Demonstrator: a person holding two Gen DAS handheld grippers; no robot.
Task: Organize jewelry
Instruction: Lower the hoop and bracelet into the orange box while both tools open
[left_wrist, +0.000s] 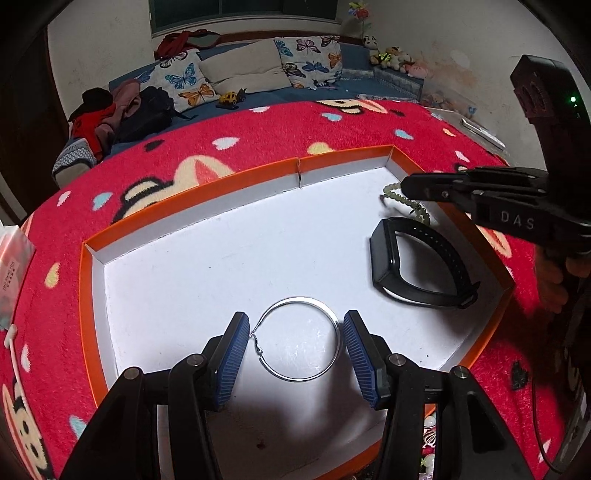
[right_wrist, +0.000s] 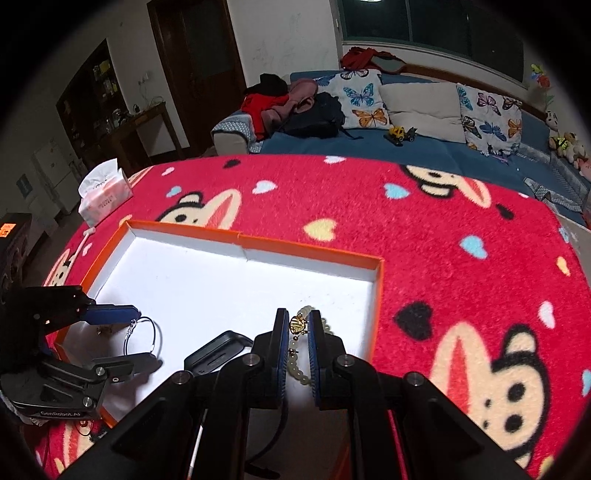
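Note:
A shallow orange box with a white floor (left_wrist: 192, 288) lies on the red cartoon blanket; it also shows in the right wrist view (right_wrist: 221, 280). A silver hoop (left_wrist: 297, 341) lies on the floor between the open fingers of my left gripper (left_wrist: 295, 325). A black smart band (left_wrist: 417, 262) lies at the right. My right gripper (right_wrist: 298, 323) is shut on a pale green bead bracelet (right_wrist: 295, 360) with a gold charm, low over the box's right corner. The bracelet also shows in the left wrist view (left_wrist: 397, 192).
A tissue pack (right_wrist: 105, 194) stands past the box's left end. The red blanket (right_wrist: 443, 258) spreads around the box. A sofa with butterfly cushions (right_wrist: 424, 110) stands behind. Loose beads (left_wrist: 430, 443) lie outside the box near my left gripper.

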